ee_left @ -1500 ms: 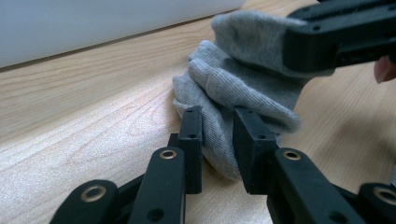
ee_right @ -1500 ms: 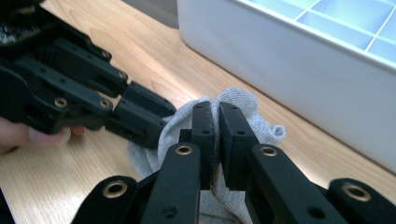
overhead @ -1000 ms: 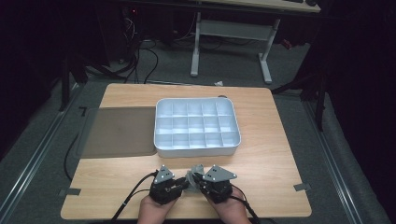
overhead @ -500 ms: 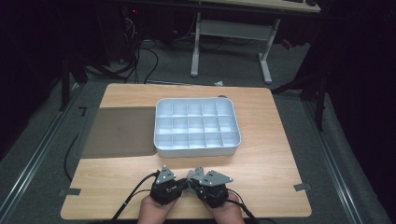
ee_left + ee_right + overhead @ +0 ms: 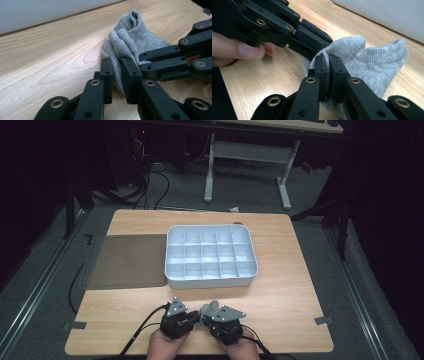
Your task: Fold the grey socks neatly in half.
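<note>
Pinching the sock (image 5: 372, 57) at the table's (image 5: 295, 285) six o'clock edge, both your grippers, left (image 5: 117, 75) and right (image 5: 328, 67), grip folds; it's soft, light knit, so grasp bunched fabric.

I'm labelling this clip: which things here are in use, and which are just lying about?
In use: grey sock, pinched by left tool and right tool.

Lying about: white compartment tray, brown mat.

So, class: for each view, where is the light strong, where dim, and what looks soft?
High view: table lit, surroundings nearly black. Left gripper view: bright glare on the wood, grey sock sharp, near jaws soft. Right gripper view: sock evenly lit, hand blurred.
</note>
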A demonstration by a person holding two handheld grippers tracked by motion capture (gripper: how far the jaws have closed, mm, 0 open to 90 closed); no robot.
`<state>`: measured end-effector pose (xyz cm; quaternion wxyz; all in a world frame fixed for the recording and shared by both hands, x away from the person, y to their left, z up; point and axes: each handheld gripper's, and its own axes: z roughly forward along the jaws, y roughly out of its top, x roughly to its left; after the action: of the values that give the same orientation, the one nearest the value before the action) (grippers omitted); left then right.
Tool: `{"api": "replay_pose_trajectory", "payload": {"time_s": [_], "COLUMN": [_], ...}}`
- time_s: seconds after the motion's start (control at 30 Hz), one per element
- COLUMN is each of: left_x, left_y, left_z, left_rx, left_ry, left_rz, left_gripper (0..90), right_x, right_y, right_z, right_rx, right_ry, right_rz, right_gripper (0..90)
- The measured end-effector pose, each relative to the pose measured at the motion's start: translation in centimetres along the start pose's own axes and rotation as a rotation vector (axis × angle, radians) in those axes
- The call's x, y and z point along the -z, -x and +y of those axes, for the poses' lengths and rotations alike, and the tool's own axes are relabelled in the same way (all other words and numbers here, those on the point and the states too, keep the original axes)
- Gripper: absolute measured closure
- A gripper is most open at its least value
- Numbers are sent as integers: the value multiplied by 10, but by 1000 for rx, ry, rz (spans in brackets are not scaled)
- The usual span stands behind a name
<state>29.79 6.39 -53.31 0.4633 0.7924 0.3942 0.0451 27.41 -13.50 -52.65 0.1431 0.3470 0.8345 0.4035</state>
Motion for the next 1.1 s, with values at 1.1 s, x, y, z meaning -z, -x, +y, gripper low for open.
{"api": "replay_pose_trajectory", "payload": {"time_s": [1.1], "left_x": [18], "left_y": [0], "left_z": [9], "left_rx": [-43], "left_ry": [78], "left_rz": [38], "left_gripper": [900], "right_x": [-1], "right_y": [-4], "right_z": [-4], "right_rx": [26], "right_ry": [13], "right_rz": [12], "right_gripper": [867]}}
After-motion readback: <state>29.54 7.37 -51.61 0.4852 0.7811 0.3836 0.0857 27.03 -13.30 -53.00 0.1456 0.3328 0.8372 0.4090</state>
